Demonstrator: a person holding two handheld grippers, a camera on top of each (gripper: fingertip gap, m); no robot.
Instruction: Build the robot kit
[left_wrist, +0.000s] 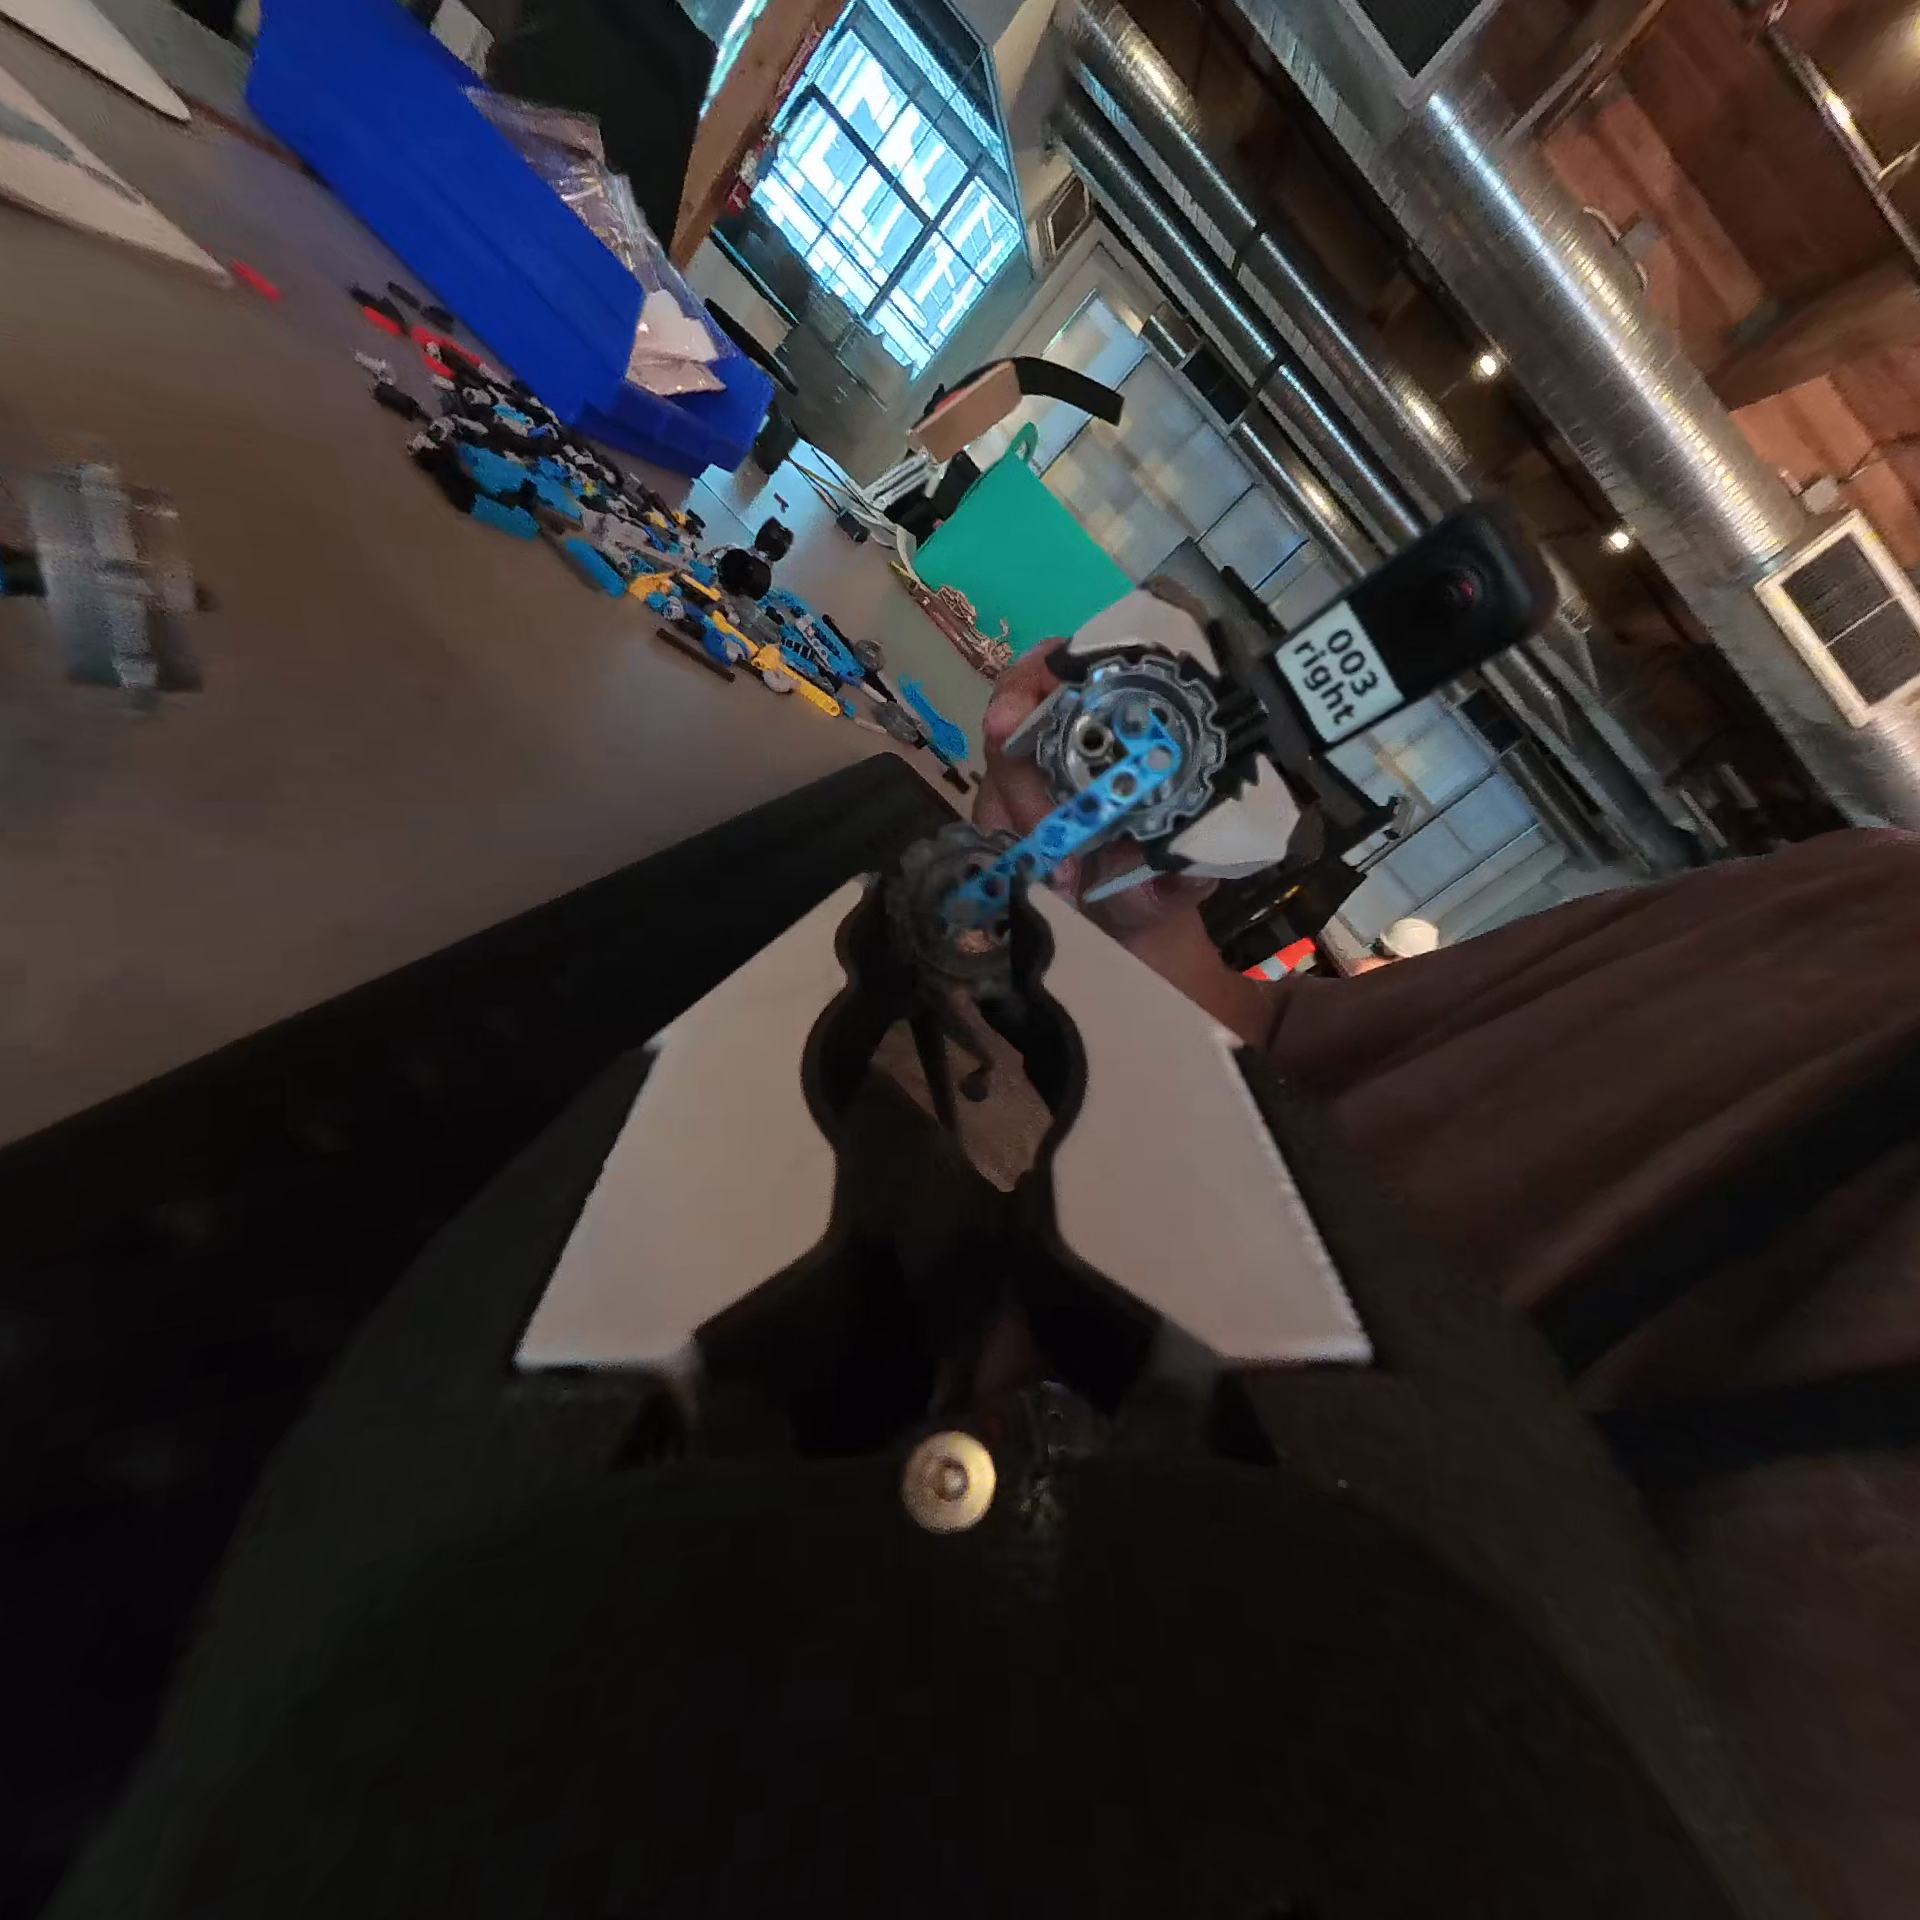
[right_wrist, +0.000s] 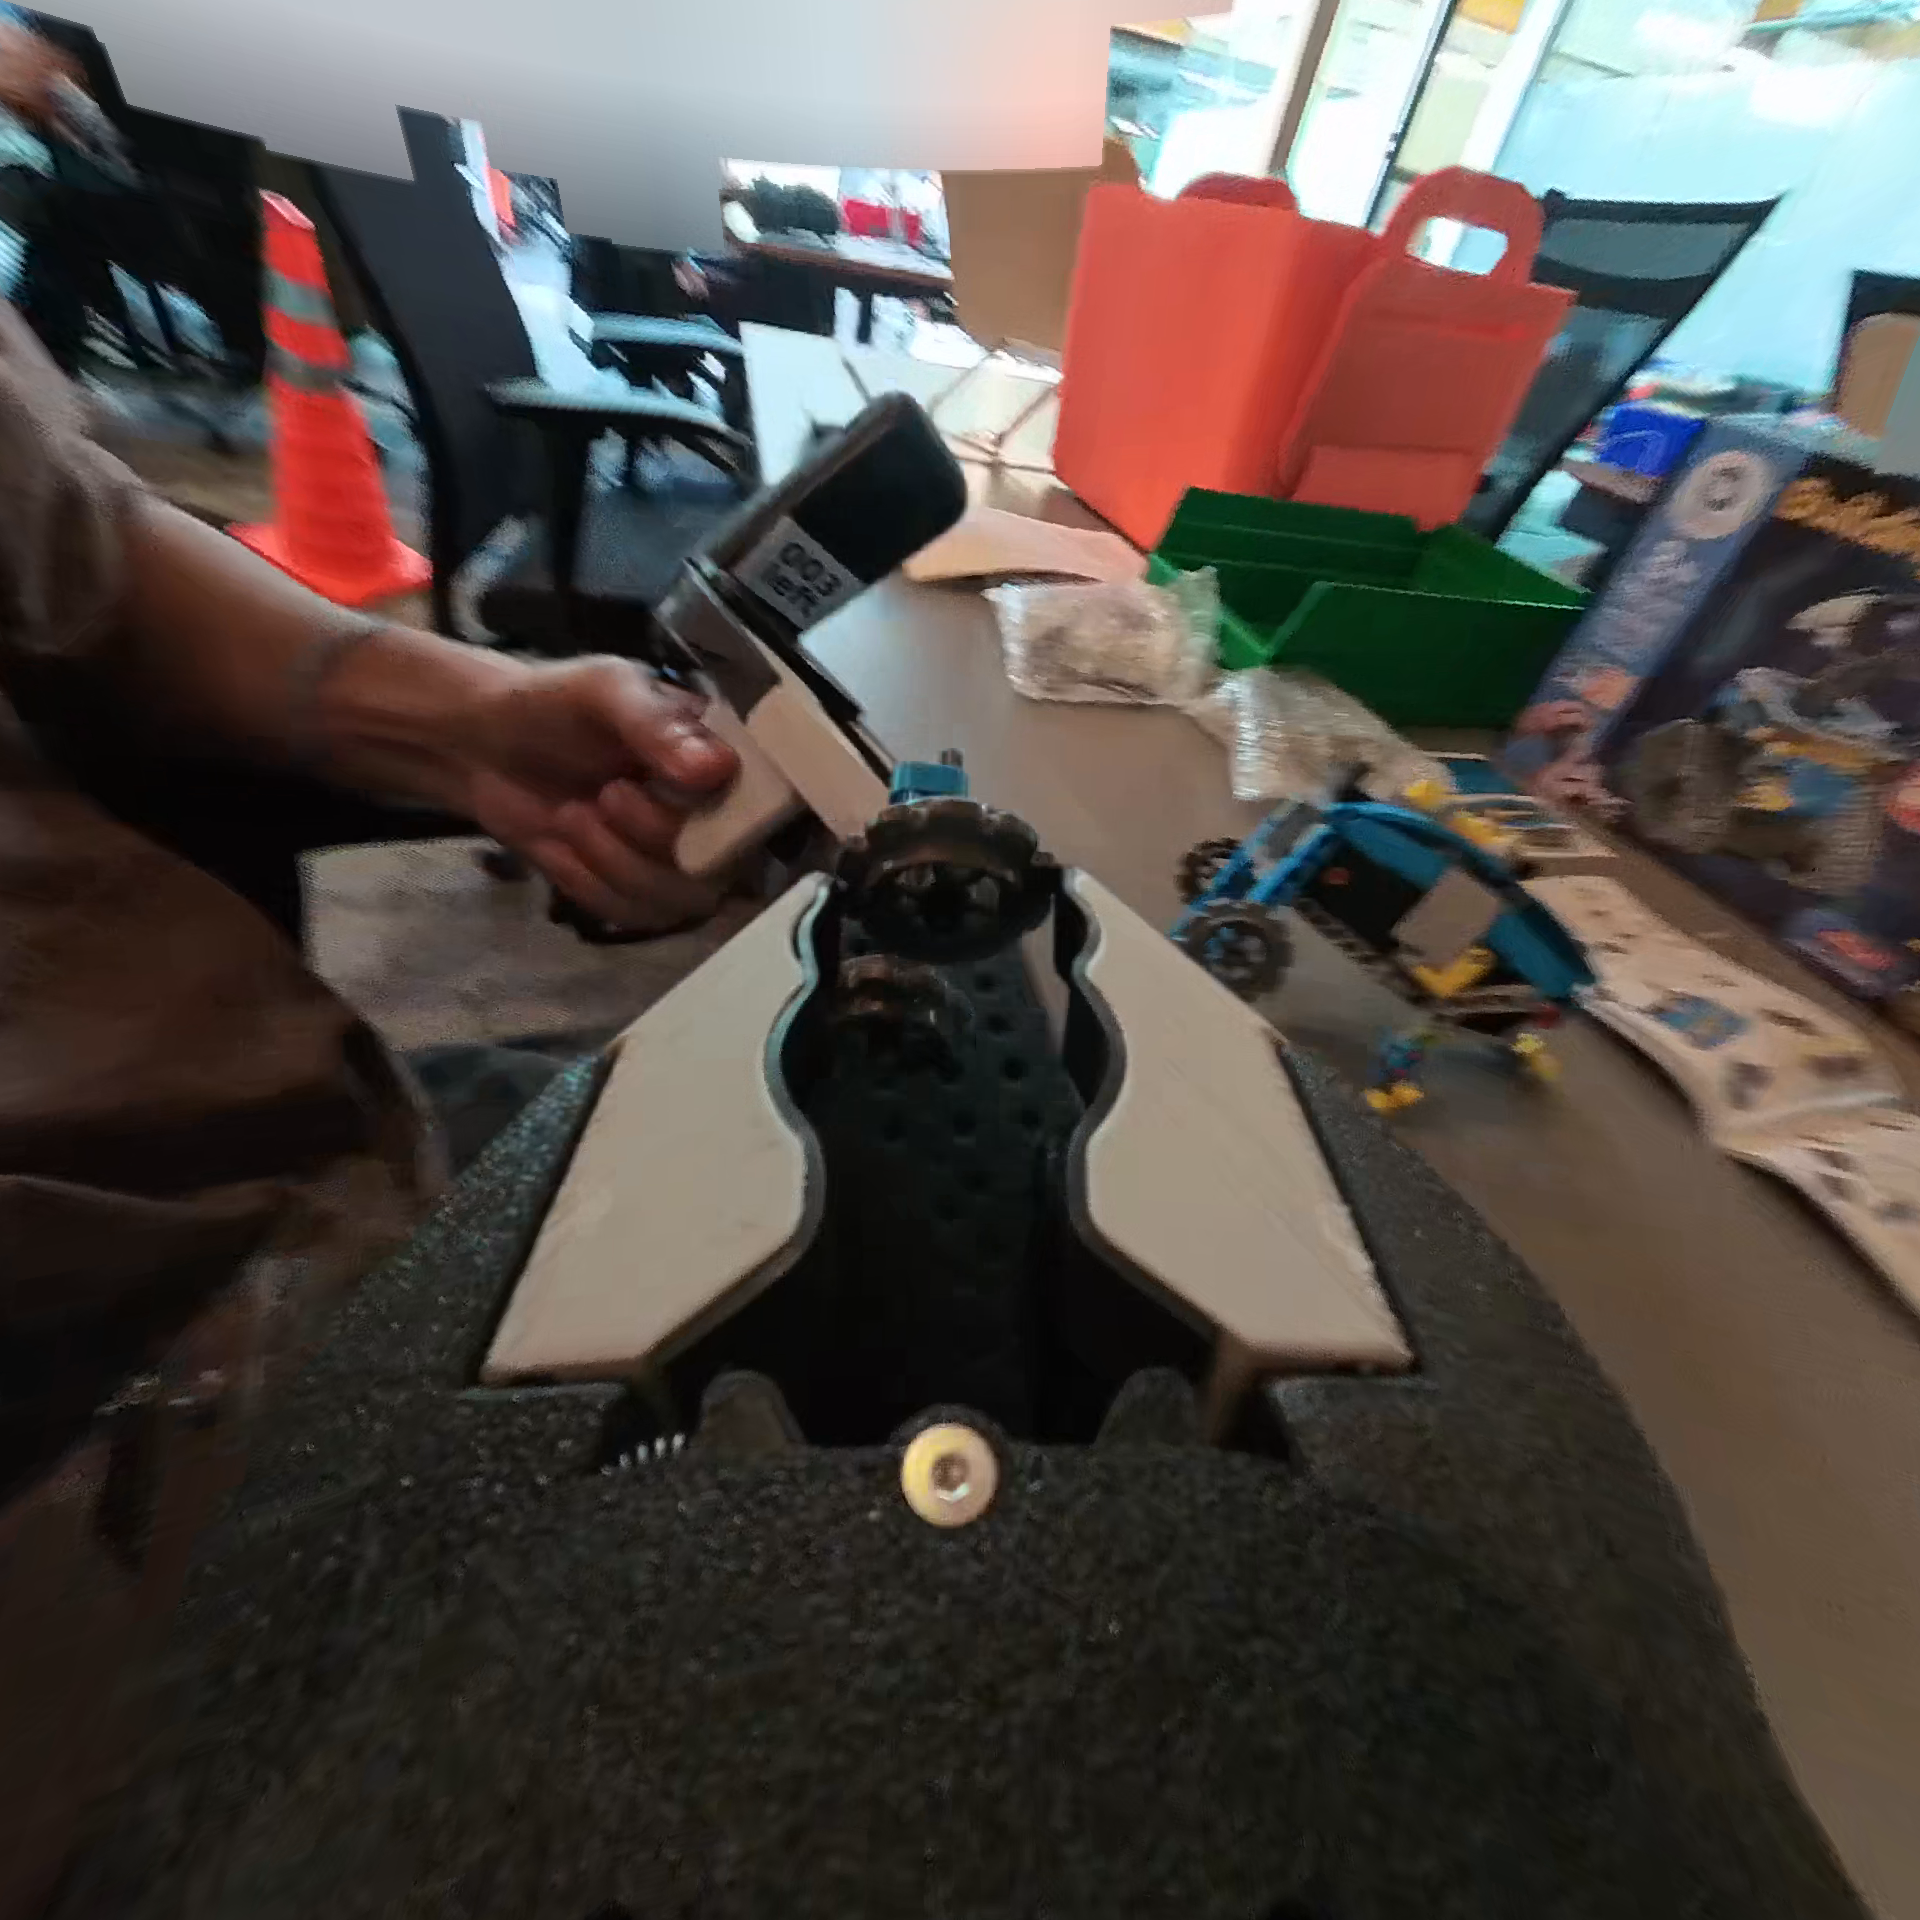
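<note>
- Both of our tongs are clamped on the same little build: the left gripper (left_wrist: 961, 935) pinches a small dark grey toothed plastic wheel (left_wrist: 951, 920) between its white fingertips, up off the table.
- That small wheel sits at one end of a light blue plastic beam with a row of holes (left_wrist: 1070, 821); the beam runs up to a bigger dark grey sprocket wheel (left_wrist: 1132, 743) at the other end.
- Our right gripper (right_wrist: 945, 883) is closed on that bigger sprocket (right_wrist: 945, 868), with a black perforated strip of parts trailing back between its white fingers (right_wrist: 686, 1132). From the left wrist view we see the same gripper (left_wrist: 1122, 790) farther off, its jaws on either side of the sprocket.
- In the right wrist view the left gripper (right_wrist: 831, 821) comes in from the upper left, held by a hand (right_wrist: 603, 790), meeting ours at the wheels.
- On the grey tabletop (right_wrist: 1558, 1195) to the right: a half-built blue and yellow brick vehicle (right_wrist: 1382, 914), a printed instruction booklet (right_wrist: 1766, 1081), a dark blue toy set box (right_wrist: 1766, 707), crumpled clear plastic bags (right_wrist: 1112, 634) and a green plastic bin (right_wrist: 1371, 603), with orange paper bags (right_wrist: 1247, 353) behind it.
- From the left side we also see a scatter of loose blue, yellow and black bricks (left_wrist: 623, 540) beside a blue plastic tray (left_wrist: 468, 208).
</note>
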